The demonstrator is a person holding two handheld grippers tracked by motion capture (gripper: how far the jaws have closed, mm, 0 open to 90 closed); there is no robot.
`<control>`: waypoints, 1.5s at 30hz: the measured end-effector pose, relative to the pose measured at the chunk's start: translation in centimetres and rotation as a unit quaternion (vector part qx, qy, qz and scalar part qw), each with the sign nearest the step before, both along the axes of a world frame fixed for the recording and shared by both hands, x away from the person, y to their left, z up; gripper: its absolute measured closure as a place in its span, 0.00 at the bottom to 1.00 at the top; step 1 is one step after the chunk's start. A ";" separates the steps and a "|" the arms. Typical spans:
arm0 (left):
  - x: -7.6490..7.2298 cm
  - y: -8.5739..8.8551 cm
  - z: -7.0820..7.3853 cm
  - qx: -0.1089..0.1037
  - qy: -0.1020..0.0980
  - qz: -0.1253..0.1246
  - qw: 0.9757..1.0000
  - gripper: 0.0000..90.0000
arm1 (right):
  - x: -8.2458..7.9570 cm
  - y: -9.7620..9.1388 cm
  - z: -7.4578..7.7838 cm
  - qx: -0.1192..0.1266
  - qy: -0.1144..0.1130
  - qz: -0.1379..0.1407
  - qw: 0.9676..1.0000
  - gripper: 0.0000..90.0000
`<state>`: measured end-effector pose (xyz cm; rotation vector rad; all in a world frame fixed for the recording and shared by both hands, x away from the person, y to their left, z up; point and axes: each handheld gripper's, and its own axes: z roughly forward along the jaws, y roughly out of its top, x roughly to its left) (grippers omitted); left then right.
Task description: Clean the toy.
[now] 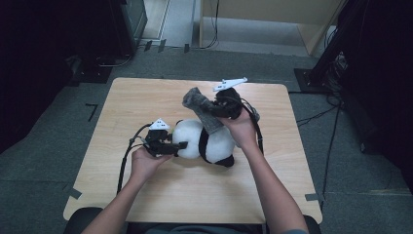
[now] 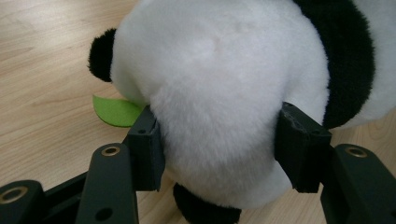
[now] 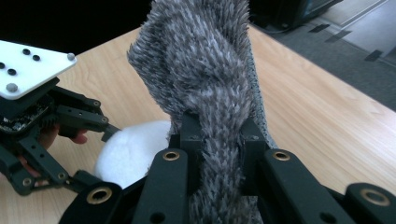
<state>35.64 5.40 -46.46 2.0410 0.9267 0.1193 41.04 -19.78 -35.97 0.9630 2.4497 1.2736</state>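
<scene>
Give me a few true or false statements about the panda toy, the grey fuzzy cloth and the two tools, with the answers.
1. The right tool grips the grey fuzzy cloth. True.
2. The plush panda hangs in the air. False: it lies on the wooden table.
3. The left tool has its jaws on either side of the panda's white head. True.
4. The cloth lies flat on the table. False: it is lifted above the panda.
5. A green leaf piece sticks out beside the panda's head. True.

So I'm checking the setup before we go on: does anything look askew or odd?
Nothing damaged or spilled. The panda plush lies on its side on the table, left gripper pinching its head, while the right gripper holds a grey fuzzy sock above it.
</scene>
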 end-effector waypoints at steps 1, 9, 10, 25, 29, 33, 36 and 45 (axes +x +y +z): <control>0.0 0.0 0.0 0.000 -0.001 0.001 1.000 0.46 | 0.2 0.5 -0.1 -0.002 0.002 0.004 1.000 0.87; -0.2 0.0 0.0 0.000 -0.005 0.002 1.000 0.47 | 1.0 4.1 -1.0 -0.015 0.020 0.027 0.999 0.87; -0.2 0.0 0.0 0.000 -0.006 0.002 1.000 0.47 | 1.1 4.5 -1.2 -0.019 0.022 0.032 0.999 0.88; -0.4 -0.2 -0.1 0.003 -0.014 0.005 1.000 0.47 | 2.6 5.8 -4.3 -0.041 0.077 0.043 0.995 0.83; -0.4 -0.2 -0.1 0.002 -0.013 0.004 1.000 0.47 | 2.6 5.8 -4.5 -0.049 0.070 0.044 0.995 0.82; -0.4 -0.3 0.0 0.004 -0.011 0.005 1.000 0.49 | 2.7 5.4 -4.5 -0.053 0.072 0.048 0.995 0.85; -0.3 -0.2 0.0 0.002 -0.007 0.005 1.000 0.50 | 2.8 5.2 -4.6 -0.053 0.075 0.050 0.995 0.86; -0.3 -0.2 0.0 0.000 -0.006 0.009 1.000 0.51 | 3.4 3.6 -4.7 -0.056 0.085 0.033 0.994 0.86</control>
